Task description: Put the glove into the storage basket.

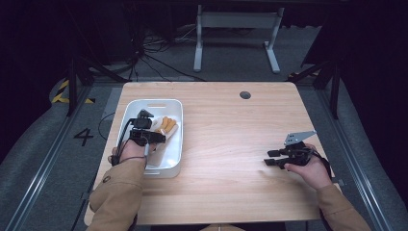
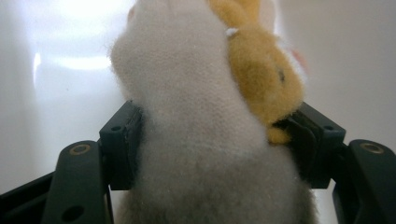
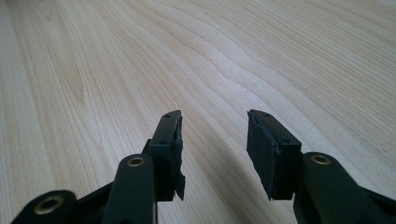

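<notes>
- White tub is sitting at table's left — left gripper is reaching in, jaws pinching a plush toy, cream w/ orange.
- Right gripper is hovering low over bare wood — jaws spread, holding nothing.

A black number "4" is painted on the grey floor, left of the left hand-held gripper.

Light wooden table, rectangular, rounded corners, with a dark round hole near far edge. White rectangular tray rested flat on left half. Rest of surface bare wood grain.
</notes>
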{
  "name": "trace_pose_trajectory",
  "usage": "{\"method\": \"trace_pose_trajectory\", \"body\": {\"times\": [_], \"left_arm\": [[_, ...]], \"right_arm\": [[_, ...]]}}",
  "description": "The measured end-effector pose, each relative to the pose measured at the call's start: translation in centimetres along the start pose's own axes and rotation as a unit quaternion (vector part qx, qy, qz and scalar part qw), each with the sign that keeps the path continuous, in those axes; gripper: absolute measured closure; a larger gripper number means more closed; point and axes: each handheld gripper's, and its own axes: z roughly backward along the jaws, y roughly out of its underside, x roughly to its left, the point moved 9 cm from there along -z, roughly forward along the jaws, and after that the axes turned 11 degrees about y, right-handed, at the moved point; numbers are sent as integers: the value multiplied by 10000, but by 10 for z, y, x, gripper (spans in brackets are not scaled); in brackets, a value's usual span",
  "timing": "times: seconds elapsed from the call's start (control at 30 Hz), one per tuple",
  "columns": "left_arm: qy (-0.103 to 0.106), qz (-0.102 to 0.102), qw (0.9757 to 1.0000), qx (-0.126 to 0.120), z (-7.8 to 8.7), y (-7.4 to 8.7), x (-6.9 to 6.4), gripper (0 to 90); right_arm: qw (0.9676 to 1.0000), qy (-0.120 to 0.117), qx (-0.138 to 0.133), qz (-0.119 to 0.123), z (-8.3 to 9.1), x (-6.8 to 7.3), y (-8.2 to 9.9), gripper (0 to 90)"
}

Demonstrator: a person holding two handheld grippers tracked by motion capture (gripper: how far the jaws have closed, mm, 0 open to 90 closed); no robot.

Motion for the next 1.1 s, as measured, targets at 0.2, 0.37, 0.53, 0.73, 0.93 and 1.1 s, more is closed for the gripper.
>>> {"method": "trace_pose_trajectory", "body": {"times": [0.2,0.37,0.53,0.73,0.93,1.1], "left_arm": [[172,-92,9990,-391,12,-6,-3,305],[282,-179,9972,-666,22,-8,-6,255],[345,-451,9961,-673,24,-5,-8,229],[345,-421,9960,-712,24,-6,-7,209],[256,-465,9948,-868,30,-11,-5,203],[245,-748,9903,-1147,41,-19,-12,203]], "right_arm": [[10000,-5,-22,0,0,0,0,565],[10000,-7,-44,14,0,0,-1,563],[9999,-35,-89,32,0,2,-2,563],[9999,-25,-97,22,0,1,-2,561],[10000,-35,-82,21,0,1,-1,559],[10000,-1,-89,-6,2,-1,-1,559]]}}
